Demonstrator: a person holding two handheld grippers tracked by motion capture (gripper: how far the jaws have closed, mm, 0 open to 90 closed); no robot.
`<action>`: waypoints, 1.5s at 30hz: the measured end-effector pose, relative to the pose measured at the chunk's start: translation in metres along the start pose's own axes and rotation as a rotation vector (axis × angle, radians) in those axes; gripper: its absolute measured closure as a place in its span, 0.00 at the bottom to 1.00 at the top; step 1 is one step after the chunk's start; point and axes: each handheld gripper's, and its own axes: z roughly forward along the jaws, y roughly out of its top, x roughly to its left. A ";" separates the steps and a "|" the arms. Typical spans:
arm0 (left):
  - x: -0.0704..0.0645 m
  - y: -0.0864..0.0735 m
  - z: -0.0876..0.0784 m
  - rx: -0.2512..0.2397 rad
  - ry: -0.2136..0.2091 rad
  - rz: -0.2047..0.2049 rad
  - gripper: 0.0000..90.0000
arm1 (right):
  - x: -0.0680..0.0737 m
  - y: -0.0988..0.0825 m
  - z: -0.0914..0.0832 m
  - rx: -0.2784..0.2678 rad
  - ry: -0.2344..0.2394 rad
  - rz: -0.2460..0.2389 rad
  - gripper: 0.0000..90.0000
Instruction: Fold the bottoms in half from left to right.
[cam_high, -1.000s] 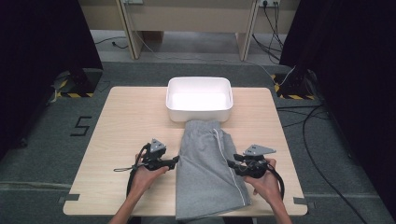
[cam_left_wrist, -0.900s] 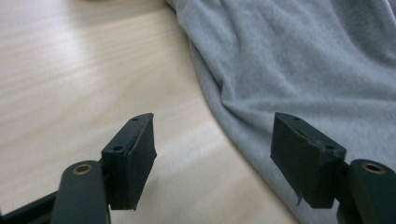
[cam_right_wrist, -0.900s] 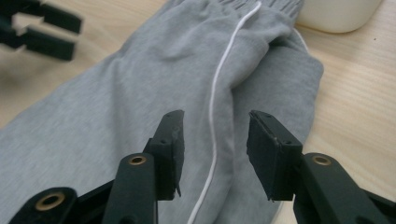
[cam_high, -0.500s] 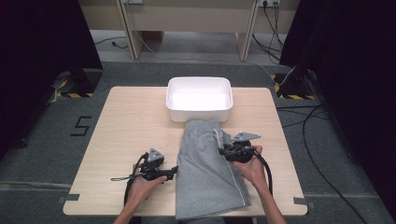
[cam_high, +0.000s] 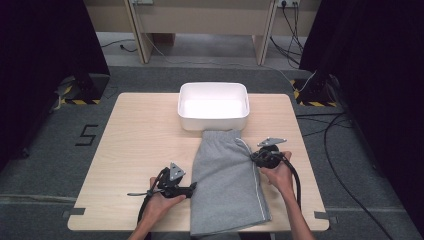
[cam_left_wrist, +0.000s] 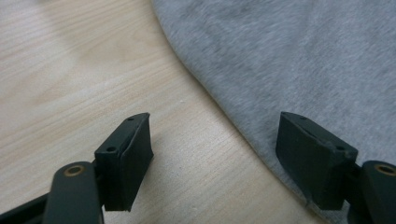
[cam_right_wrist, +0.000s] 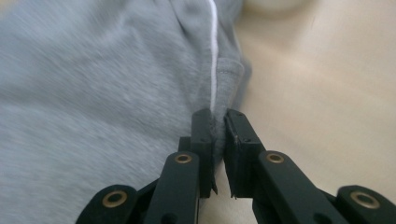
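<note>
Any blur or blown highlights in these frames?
High view: white tub glares inside, dark curtains at both sides. Left gripper view: grey shorts soft, jaws sharp. Right gripper view: far cloth and table blurred, fold at the right gripper sharp.

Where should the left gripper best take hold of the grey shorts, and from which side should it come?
Probably the curved left hem edge of the grey shorts, approached from the bare table side. The left gripper is open there, one jaw over the cloth, and the edge lies flat, so a jaw must slide under it.
</note>
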 end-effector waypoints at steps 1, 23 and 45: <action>0.000 0.000 0.000 -0.004 0.000 -0.001 0.28 | -0.002 -0.004 0.005 0.000 0.009 0.001 0.91; 0.000 -0.002 -0.001 -0.011 0.006 -0.001 0.28 | 0.032 -0.066 -0.046 -0.015 0.033 -0.035 0.51; 0.013 -0.017 -0.027 0.038 0.049 0.034 0.28 | 0.067 -0.022 -0.014 -0.046 0.111 -0.143 0.51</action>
